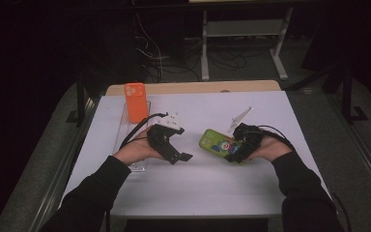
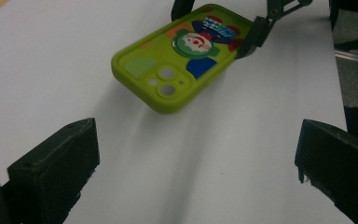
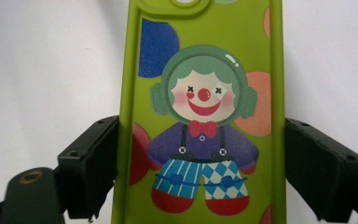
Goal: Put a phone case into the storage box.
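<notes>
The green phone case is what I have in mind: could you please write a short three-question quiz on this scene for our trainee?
1. True or false: the jaws of the left gripper stand open with nothing between them.
2. What holds the green phone case by its long sides?
A. the right gripper
B. the left gripper
C. a bare hand
3. What colour is the other phone case, at the far left of the table?

Key: 1 true; 2 A; 3 orange.
</notes>
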